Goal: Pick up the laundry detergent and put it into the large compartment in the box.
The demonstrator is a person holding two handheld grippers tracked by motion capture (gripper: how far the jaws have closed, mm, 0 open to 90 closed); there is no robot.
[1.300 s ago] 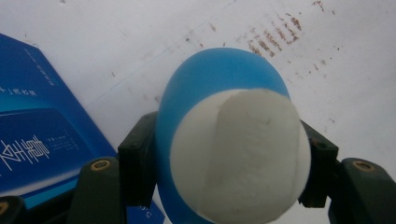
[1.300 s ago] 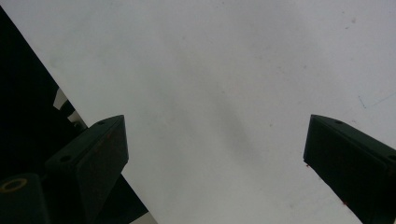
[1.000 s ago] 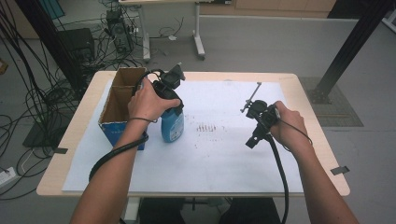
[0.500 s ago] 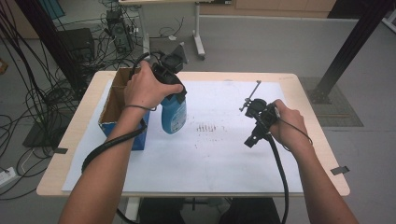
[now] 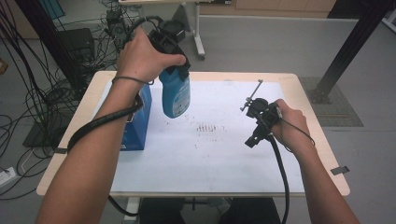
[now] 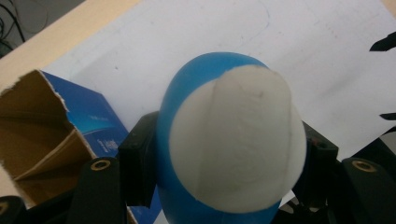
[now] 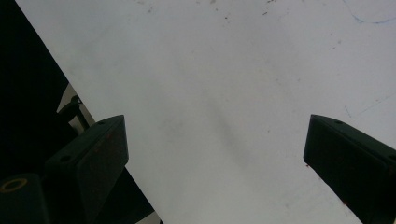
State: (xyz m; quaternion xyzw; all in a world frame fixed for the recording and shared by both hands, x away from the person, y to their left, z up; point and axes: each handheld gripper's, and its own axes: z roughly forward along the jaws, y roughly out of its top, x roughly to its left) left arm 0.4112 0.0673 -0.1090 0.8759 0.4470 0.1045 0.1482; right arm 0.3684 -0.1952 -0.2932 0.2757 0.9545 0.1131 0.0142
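Blue bottle (image 5: 175, 95) hangs in the air above the bench's far-left part, clear of the white sheet (image 5: 224, 154), right beside the blue carton (image 5: 138, 122) near the left edge. Left gripper (image 5: 172, 70) has its fingers (image 6: 135, 170) clamped on the bottle's upper body, one on each side; in the left gripper view the pale cap end (image 6: 236, 140) points at the camera. Bottle looks like rigid plastic, smooth and rounded, so probably a bit slippery; it hangs straight in a one-handed hold, so likely light to moderate, though fill level cannot be told. Best hold looks like the narrower upper body under the cap, as now, squeezing across the flatter sides, since the curved belly could slide out. Carton stands with a torn open top, brown inside, and what shows of the inside looks empty. Right gripper (image 5: 254, 135) sits low over the sheet near the right edge, fingers (image 7: 91, 154) spread wide, nothing between them
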